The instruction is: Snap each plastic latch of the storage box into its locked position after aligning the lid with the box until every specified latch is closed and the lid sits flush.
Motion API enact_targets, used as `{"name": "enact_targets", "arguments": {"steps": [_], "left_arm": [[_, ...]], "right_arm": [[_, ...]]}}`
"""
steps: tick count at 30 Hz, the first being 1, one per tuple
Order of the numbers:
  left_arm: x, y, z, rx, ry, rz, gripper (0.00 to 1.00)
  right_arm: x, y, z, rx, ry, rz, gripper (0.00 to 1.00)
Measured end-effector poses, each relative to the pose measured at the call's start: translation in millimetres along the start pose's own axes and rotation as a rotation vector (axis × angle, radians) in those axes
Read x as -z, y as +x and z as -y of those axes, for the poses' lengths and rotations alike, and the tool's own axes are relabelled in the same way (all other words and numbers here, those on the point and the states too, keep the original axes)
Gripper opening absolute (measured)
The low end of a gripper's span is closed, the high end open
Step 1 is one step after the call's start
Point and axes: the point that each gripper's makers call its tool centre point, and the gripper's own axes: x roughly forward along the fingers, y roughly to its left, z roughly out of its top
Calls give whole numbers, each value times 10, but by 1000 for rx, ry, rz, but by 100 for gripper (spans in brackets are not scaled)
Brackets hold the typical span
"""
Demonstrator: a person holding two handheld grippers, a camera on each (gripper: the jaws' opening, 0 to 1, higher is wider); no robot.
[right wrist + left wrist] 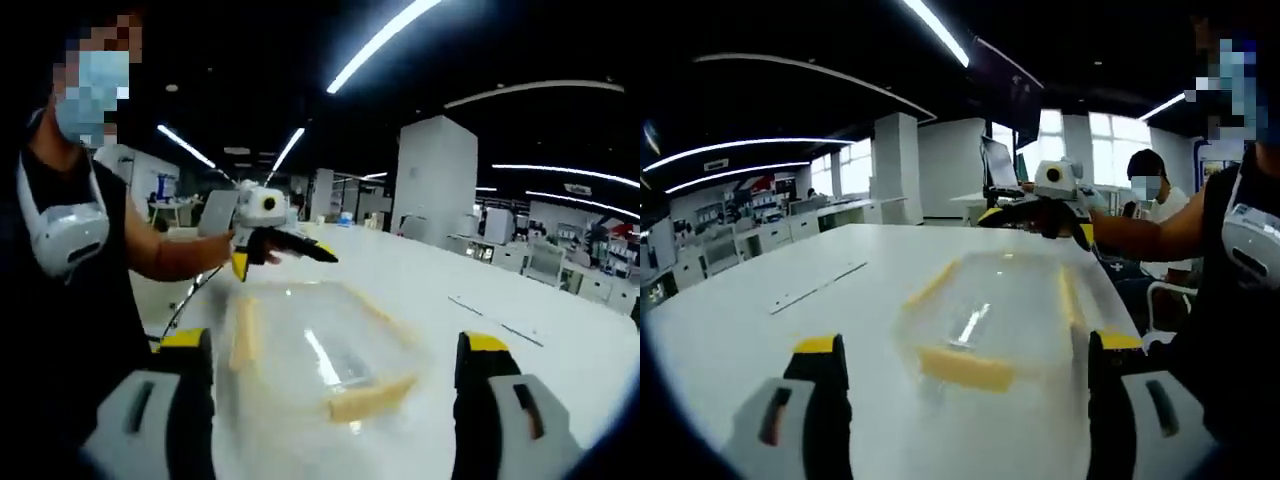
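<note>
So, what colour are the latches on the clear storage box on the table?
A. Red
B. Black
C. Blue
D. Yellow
D: the storage box on the white table is clear plastic, and the latches along its edges are yellow, which the right gripper view also shows.

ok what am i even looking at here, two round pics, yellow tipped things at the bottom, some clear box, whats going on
A person holds a hand-held two-jaw gripper in each hand, and a fisheye camera rides on each. The left gripper view looks along the left gripper; the right gripper view looks along the right gripper. The yellow-tipped prongs are each gripper's jaws, spread apart and holding nothing. Between them, on a white table, sits a clear storage box with yellow latches along its sides. Each view also catches the other gripper across the box. The pictures are too blurred to tell whether the latches are closed.
</note>
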Motion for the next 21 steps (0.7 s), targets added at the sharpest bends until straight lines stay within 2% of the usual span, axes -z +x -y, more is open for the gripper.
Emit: {"name": "enact_targets", "arguments": {"steps": [1,2,5,7,9,11,12,13,14,15,16,17,19,21], "left_arm": [[-6,-1,5,-27,2,15,96],[19,-10,81,-80,-19,42,96],[88,-32,64,-161,-85,55,96],[119,-42,95,-185,-78,64,92],[154,-81,161,-202,-62,78,86],[155,-125,192,-211,-72,106,88],[149,-170,188,-229,-96,136,90],[137,-209,180,-241,-104,160,92],[136,-242,210,-235,-111,178,93],[136,-262,224,-232,-114,189,93],[145,-289,242,-231,-121,199,94],[160,-310,254,-235,-116,209,95],[192,-303,247,-249,-104,208,95],[240,-259,212,-271,-78,177,94]], "right_arm": [[-29,9,38,48,19,55,100],[-16,4,8,112,117,187,100],[-64,-51,25,204,69,247,100],[-155,-103,-28,218,59,320,100],[-149,-142,-93,218,57,349,100],[-134,-176,-128,241,25,382,100],[-4,-144,-154,256,-9,313,100],[118,-114,-191,266,-62,208,99],[108,-112,-243,284,-152,195,96],[120,-106,-285,284,-173,190,90],[160,-92,-331,277,-149,175,82],[217,-68,-385,264,-112,170,79],[307,-88,-353,301,-134,106,84],[310,-88,-312,301,-106,115,81]]}}
